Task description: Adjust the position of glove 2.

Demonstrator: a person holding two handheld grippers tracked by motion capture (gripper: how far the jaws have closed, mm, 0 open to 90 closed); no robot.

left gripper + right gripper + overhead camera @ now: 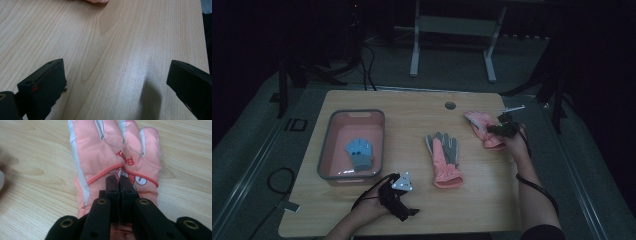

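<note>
Nearest the person, the left tool (pixel 401 200) rests low over the wooden counter (pixel 472 200) at its front edge, jaws spread wide with nothing but bare wood between them in the left gripper view; it looks to be waiting its turn.

Farther out on the right, the right tool (pixel 119 180) has its jaws drawn together on the back of a pink glove (pixel 112 152), just below the fingers, apparently pinching a fold of the fabric by the red piping. In the high view that pink glove (pixel 484 127) lies flat near the counter's right rear, well apart from the tub. My reading is that the pick-up step is in hand: the grip is made but the glove is not yet lifted. The next move calls for a steady lift, enough to clear the counter, then a carry leftward over the second pink-and-grey glove (pixel 444 157) at mid-counter to the grey-rimmed tub (pixel 328 130), where a blue glove (pixel 360 153) already lies.

How much fabric the jaws actually hold is hidden beneath them. The glove's cuff is cut off behind the tool, and the printing on it is too partial to read surely. The room beyond is dark.
</note>
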